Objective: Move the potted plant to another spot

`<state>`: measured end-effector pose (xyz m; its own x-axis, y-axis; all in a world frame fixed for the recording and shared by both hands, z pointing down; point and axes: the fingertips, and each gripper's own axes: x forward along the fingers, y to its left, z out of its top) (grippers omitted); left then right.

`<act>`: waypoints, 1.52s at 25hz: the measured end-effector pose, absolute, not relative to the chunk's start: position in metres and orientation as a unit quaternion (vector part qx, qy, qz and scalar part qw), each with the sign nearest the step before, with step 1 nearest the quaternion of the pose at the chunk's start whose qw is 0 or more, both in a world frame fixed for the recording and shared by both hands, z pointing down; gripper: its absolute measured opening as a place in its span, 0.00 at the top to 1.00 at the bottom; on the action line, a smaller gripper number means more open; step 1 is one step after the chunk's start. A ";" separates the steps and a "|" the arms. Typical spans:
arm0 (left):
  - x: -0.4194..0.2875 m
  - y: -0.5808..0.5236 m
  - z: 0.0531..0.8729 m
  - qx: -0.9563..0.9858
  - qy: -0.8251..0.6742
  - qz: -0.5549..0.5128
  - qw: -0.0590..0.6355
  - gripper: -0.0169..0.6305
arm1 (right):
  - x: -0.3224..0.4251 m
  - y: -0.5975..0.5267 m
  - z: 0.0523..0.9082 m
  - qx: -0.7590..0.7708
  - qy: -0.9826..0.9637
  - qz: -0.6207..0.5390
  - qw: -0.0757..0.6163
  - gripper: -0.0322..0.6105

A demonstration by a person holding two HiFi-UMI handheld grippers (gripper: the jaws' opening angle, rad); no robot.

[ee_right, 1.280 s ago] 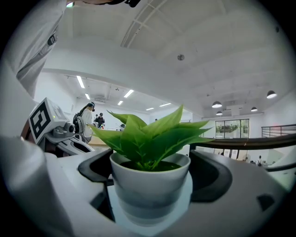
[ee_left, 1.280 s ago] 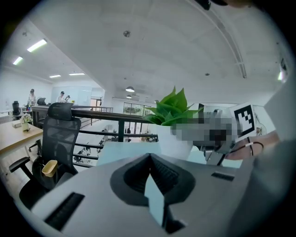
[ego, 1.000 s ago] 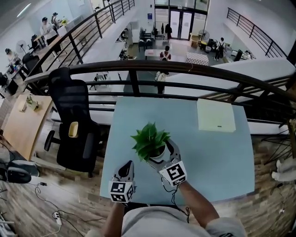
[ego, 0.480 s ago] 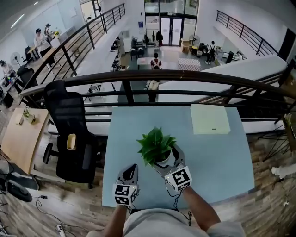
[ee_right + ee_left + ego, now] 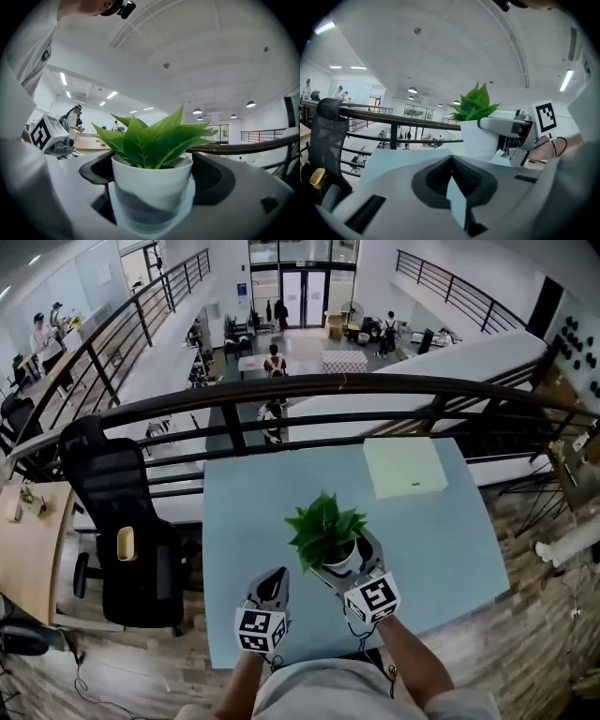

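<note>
In the head view, leaves hide most of the white pot of the potted plant (image 5: 328, 532), at frame centre over the table (image 5: 244, 512). Whether its base touches the surface cannot be determined. The right gripper (image 5: 349, 557) clamps the pot. The left gripper (image 5: 277, 577), lower left, has its jaws together and empty. Count: one plant, one pale flat box (image 5: 405, 467), one black chair (image 5: 117, 531).

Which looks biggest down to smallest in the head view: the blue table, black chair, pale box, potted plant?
1. blue table
2. black chair
3. pale box and potted plant: about alike. The plant rises nearer the camera, so I won't rank these two.
</note>
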<state>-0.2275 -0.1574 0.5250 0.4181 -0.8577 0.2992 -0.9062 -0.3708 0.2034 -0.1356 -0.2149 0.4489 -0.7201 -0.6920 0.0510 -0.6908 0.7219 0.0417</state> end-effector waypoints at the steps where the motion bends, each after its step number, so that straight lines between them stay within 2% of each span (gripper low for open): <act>1: -0.225 -0.158 0.527 0.828 -0.529 0.073 0.173 0.95 | -0.132 -0.215 0.449 0.380 -0.924 -0.008 0.032 0.15; 13: -0.154 -0.188 0.538 0.856 -0.480 0.085 0.172 0.95 | -0.061 -0.233 0.456 0.424 -0.905 -0.007 0.036 0.15; 25: -0.074 -0.227 0.549 0.839 -0.504 0.077 0.192 0.95 | 0.013 -0.282 0.473 0.392 -0.918 0.007 0.056 0.15; 38: 0.009 -0.241 0.563 0.833 -0.503 0.115 0.200 0.95 | 0.101 -0.304 0.498 0.392 -0.918 0.038 0.050 0.15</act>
<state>0.0090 -0.2407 0.5631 0.4672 -0.7920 0.3930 -0.8841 -0.4133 0.2180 0.1014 -0.3044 0.4984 -0.6874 -0.7160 0.1215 -0.7237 0.6894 -0.0315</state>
